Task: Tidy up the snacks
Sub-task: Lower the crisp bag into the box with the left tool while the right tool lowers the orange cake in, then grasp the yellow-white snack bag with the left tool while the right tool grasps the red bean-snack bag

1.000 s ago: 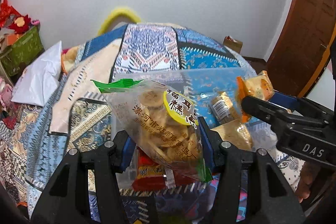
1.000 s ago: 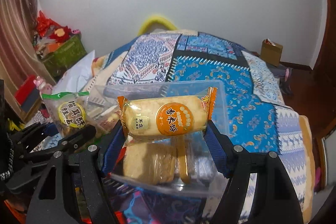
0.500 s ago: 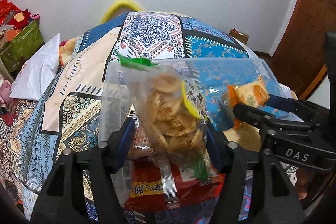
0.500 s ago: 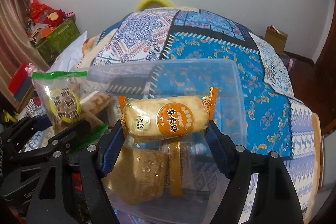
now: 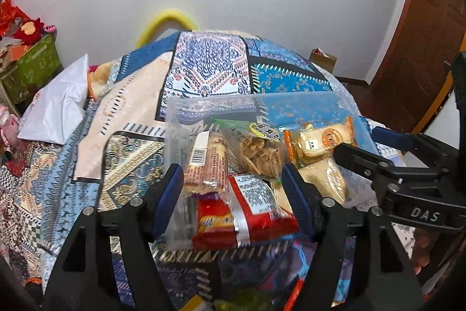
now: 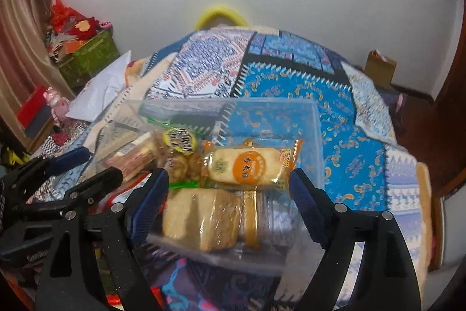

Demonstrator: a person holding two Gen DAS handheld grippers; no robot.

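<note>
A clear plastic bin [image 5: 305,102] [image 6: 317,136] sits on the patterned bedspread and holds several snacks. The bag of round chips with a yellow label [image 5: 256,153] [image 6: 180,153] lies in the bin, apart from my fingers. The orange rice-cracker pack [image 5: 319,140] [image 6: 247,165] lies on top of other snacks in the bin. My left gripper [image 5: 233,191] is open and empty over the bin's near edge, above a red packet [image 5: 247,212]. My right gripper [image 6: 230,191] is open and empty, its fingers either side of the cracker pack and a wrapped cake [image 6: 201,219].
A striped wrapped bar [image 5: 206,162] lies at the bin's left side. A white pillow [image 5: 58,110] lies at the bed's left. A green box [image 6: 87,57] of clutter stands by the wall. A cardboard box [image 6: 380,67] sits on the floor at right, near a wooden door [image 5: 422,48].
Both grippers opened. The chip bag dropped from my left gripper into the bin, and the rice-cracker pack dropped from my right gripper onto the snacks there. Both grippers pulled back slightly.
</note>
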